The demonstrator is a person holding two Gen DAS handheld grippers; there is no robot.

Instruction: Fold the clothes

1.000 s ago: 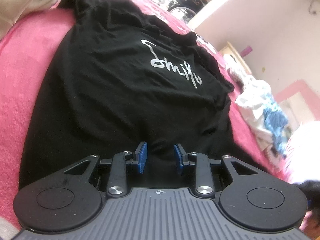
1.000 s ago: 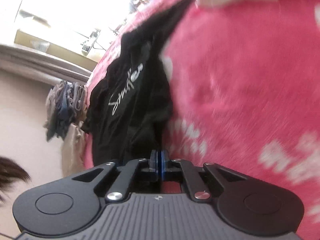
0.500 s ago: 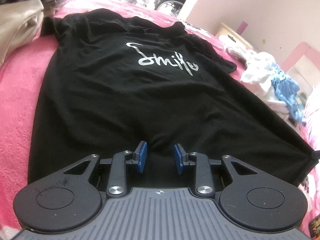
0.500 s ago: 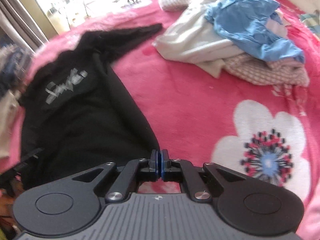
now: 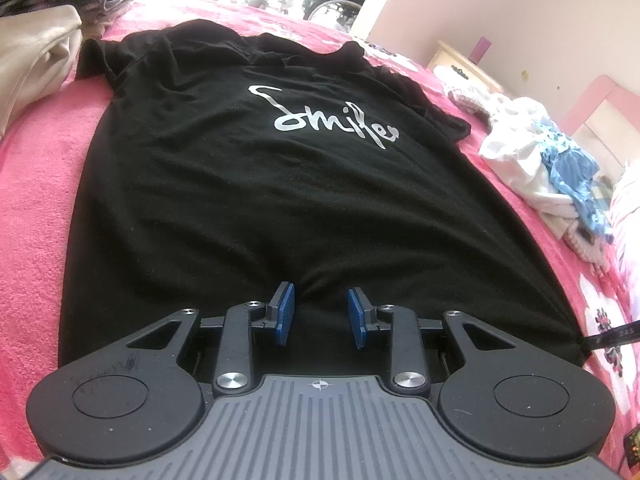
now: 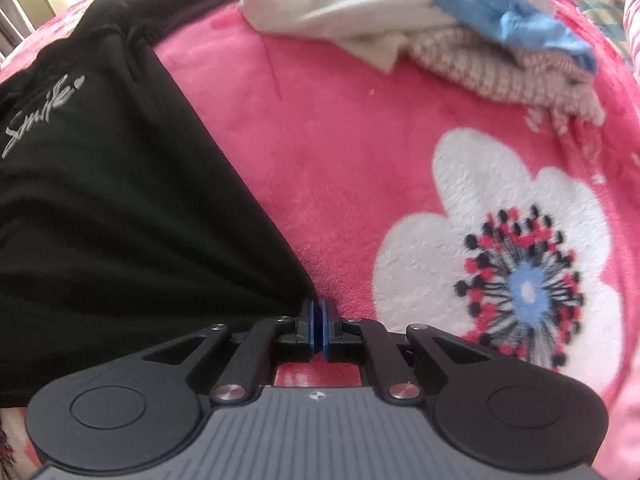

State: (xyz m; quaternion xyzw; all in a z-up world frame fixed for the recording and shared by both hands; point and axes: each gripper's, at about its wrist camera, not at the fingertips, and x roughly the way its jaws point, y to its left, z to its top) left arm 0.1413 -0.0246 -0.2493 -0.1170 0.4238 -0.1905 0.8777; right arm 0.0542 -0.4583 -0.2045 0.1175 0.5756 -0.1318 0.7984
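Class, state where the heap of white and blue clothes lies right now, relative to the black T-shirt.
The heap of white and blue clothes lies on the pink blanket, apart from the black T-shirt, off its right edge in the left wrist view.

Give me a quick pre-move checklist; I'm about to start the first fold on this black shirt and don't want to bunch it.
1. Black shirt spread flat, print up: ok.
2. Right claw shut on the shirt's hem corner: ok.
3. Left claw gripping the hem: not ok, jaws open, nothing between them.
4. Pile of clothes apart from the shirt: ok.
5. Far sleeve smoothed out: not ok, rumpled.
6. Hem under the left claw flat: cannot tell.
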